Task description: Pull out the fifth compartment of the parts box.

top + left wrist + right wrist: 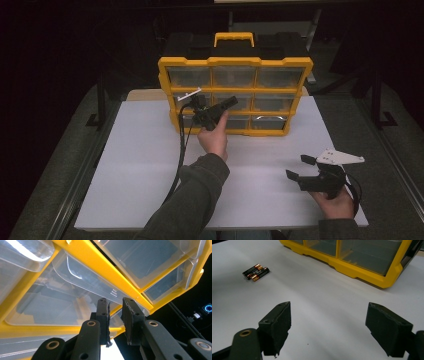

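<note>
Yellow drawer organizer (235, 95) upright, upper centre of the white bench (150, 165), clear drawers looking empty. Left claw (115, 315) nearly together at a middle drawer's (82, 287) lip. Right claw (327, 325) wide apart, lower right, open bench around; batteries (256, 272) upper left.

Both sleeves (192, 200) are a dark olive knit, cuffs bunched. Each gripper is black all over: the left gripper (115, 315) has chunky jaws with worn rubber pads and brass-ringed pivots, a black cable (180, 150) trailing off; the right gripper (301, 167) is topped by a grey three-cornered plate (340, 157).
</note>
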Available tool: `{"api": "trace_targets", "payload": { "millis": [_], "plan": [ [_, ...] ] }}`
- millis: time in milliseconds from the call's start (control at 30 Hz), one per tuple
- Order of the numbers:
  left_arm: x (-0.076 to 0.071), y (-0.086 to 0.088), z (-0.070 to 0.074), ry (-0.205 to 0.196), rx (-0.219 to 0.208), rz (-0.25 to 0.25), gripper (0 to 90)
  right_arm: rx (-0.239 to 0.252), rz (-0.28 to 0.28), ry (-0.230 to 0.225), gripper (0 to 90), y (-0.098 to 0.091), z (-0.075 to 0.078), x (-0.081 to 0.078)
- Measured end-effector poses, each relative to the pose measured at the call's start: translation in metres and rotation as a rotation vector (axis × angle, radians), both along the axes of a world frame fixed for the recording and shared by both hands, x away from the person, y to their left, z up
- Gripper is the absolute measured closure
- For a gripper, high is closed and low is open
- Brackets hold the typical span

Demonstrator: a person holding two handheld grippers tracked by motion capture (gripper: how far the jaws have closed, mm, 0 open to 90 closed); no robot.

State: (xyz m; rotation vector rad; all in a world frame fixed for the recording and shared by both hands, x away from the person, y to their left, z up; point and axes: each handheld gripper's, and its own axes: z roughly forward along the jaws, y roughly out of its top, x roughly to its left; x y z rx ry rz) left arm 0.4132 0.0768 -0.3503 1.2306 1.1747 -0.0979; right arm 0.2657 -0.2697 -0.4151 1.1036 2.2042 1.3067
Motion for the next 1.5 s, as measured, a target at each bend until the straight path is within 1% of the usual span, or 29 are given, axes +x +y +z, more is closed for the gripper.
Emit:
{"api": "trace_targets", "payload": {
  "millis": [167,233,267,300,367,467,833,1000,1133,1233,1433,1467,1500],
  "plan": [
    [-0.002,0.001,-0.001,0.001,-0.016,-0.003,75.6,-0.004,0.006,0.006,19.7,0.002,0.0,0.0],
    [-0.003,0.001,-0.001,0.003,-0.011,-0.003,75.6,-0.004,0.005,0.004,19.7,0.001,-0.001,0.0],
    [-0.004,0.001,-0.001,-0.004,-0.015,-0.007,75.6,-0.004,0.005,0.004,19.7,0.001,-0.001,0.0],
    [-0.005,0.002,-0.001,-0.003,-0.005,-0.007,75.6,-0.004,0.005,0.003,19.6,0.001,-0.001,0.0],
    [-0.007,0.002,-0.001,-0.011,-0.007,-0.007,75.7,-0.003,0.002,0.01,19.6,0.001,-0.001,0.0],
    [-0.009,0.002,-0.002,-0.009,-0.014,-0.005,76.0,-0.007,0.002,0.008,20.1,0.002,-0.001,0.0],
    [-0.018,0.003,-0.001,-0.018,-0.003,-0.02,76.6,-0.009,0.003,0.008,19.9,0.001,-0.002,0.0],
    [-0.024,0.005,-0.001,-0.035,0.006,-0.035,76.6,-0.017,0.005,0.007,19.9,0.002,-0.002,0.0],
    [-0.028,0.006,0.0,-0.036,0.016,-0.039,76.6,-0.014,0.004,0.008,19.9,0.002,-0.002,0.0],
    [-0.032,0.007,-0.001,-0.045,0.017,-0.046,76.6,-0.02,0.007,0.01,19.9,0.003,-0.002,0.0],
    [-0.036,0.009,-0.001,-0.071,0.045,-0.045,77.2,-0.015,0.006,0.017,19.7,0.004,-0.003,0.001],
    [-0.037,0.009,-0.001,-0.079,0.067,-0.047,76.9,-0.012,0.009,0.018,19.7,0.005,-0.003,0.001],
    [-0.038,0.009,0.0,-0.081,0.094,-0.063,73.0,-0.018,0.013,0.014,19.6,0.005,-0.003,0.001]
  ]
}}
